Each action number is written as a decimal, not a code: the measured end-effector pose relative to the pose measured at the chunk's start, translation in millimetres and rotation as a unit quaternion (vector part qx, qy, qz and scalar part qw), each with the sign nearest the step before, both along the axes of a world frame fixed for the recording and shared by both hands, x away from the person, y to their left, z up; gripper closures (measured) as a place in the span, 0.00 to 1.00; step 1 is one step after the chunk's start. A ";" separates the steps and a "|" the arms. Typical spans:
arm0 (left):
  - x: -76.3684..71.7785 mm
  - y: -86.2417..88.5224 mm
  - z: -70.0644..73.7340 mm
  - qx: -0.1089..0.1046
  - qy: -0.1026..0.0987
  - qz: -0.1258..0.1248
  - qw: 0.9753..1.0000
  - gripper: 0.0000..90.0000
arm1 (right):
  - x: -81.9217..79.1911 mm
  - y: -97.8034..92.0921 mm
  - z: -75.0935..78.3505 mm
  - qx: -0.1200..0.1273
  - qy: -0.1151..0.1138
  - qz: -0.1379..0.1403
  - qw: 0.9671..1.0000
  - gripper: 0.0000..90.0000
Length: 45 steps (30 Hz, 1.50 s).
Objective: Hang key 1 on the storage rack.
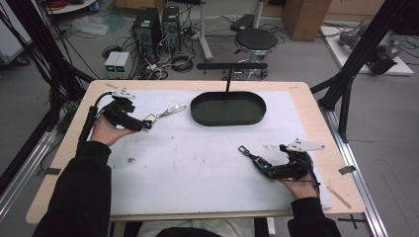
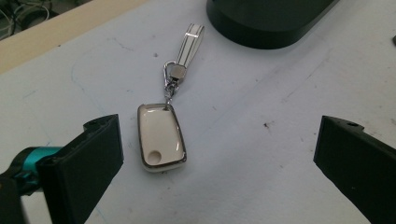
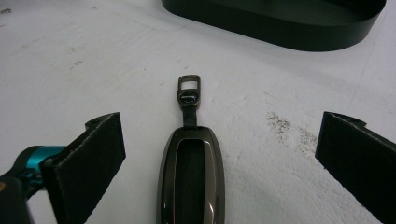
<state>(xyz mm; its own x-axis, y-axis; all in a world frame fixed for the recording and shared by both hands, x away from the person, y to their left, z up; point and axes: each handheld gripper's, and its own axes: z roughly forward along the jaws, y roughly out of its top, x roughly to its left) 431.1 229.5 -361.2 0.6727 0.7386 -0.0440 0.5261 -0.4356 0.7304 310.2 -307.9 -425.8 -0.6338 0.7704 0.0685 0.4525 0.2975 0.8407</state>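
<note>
A cream-white key fob with a chrome rim lies flat on the white mat, and its clip and striped strap point toward the tray. My left gripper is open, its jaws spread wide on either side of this fob without touching it. From above, the white fob sits at the left gripper tips. A dark metallic key fob with a small loop lies between the jaws of my open right gripper. In the high view this dark fob lies at the front right, by the right gripper.
A black oval tray stands at the back centre of the mat, seen as a dark wall in the left gripper view and the right gripper view. Wooden table border surrounds the mat. Stool and cables lie beyond the far edge.
</note>
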 end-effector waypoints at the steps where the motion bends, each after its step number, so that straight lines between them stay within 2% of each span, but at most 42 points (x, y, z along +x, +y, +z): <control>1: 2.9 -1.7 -0.7 0.002 0.003 -0.003 1.000 0.02 | 0.3 0.1 -0.1 -0.001 0.000 0.001 1.000 0.01; 10: 22.3 -7.6 2.5 0.009 0.003 -0.007 1.000 0.02 | 3.2 0.4 -1.7 -0.007 0.002 -0.001 1.000 0.01; 15: 34.4 -14.6 8.5 0.016 0.002 -0.019 1.000 0.03 | 2.6 0.5 -1.3 -0.005 0.003 0.000 1.000 0.01; 17: 39.4 -18.8 8.2 0.013 0.008 -0.025 1.000 0.03 | 2.6 0.9 -1.5 -0.006 0.002 0.002 1.000 0.01; 19: 45.3 -22.4 7.4 0.024 0.015 -0.029 0.999 0.03 | 2.4 1.1 -1.3 -0.007 0.001 0.001 1.000 0.01; 23: 56.4 -27.2 4.2 0.029 0.021 -0.029 0.999 0.03 | 2.1 0.9 -1.0 -0.007 0.001 0.000 1.000 0.01; 24: 62.6 -30.3 0.3 0.037 0.029 -0.030 0.998 0.03 | 2.3 0.6 -1.1 -0.007 0.000 0.002 1.000 0.01; 27: 70.9 -34.3 -6.2 0.038 0.044 -0.030 0.998 0.03 | 2.6 0.2 -1.1 -0.008 0.002 0.001 1.000 0.01; 30: 77.8 -37.6 -12.8 0.043 0.051 -0.030 0.997 0.03 | 1.9 0.1 -0.8 -0.006 0.003 -0.001 1.000 0.01; 37: 87.3 -45.0 -19.5 0.049 0.051 -0.034 0.997 0.03 | 0.8 -2.3 -0.5 -0.005 0.000 -0.004 1.000 0.01; 39: 92.6 -50.9 -20.7 0.069 0.060 -0.038 0.995 0.03 | 1.4 -1.4 -1.0 -0.007 -0.001 -0.002 1.000 0.01; 43: 96.1 -56.4 -20.0 0.070 0.058 -0.041 0.995 0.03 | 2.1 1.3 -1.3 -0.009 0.002 0.000 1.000 0.01; 45: 99.5 -58.6 -20.6 0.071 0.057 -0.046 0.995 0.07 | 2.5 2.4 -1.5 -0.010 0.002 0.001 1.000 0.01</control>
<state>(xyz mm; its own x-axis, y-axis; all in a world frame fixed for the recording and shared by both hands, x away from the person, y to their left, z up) 530.6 170.8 -381.8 0.7339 0.6788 -0.0237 0.5557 -0.5801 0.5956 312.6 -305.6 -427.3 -0.6357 0.7700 0.0549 0.4545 0.3158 0.8329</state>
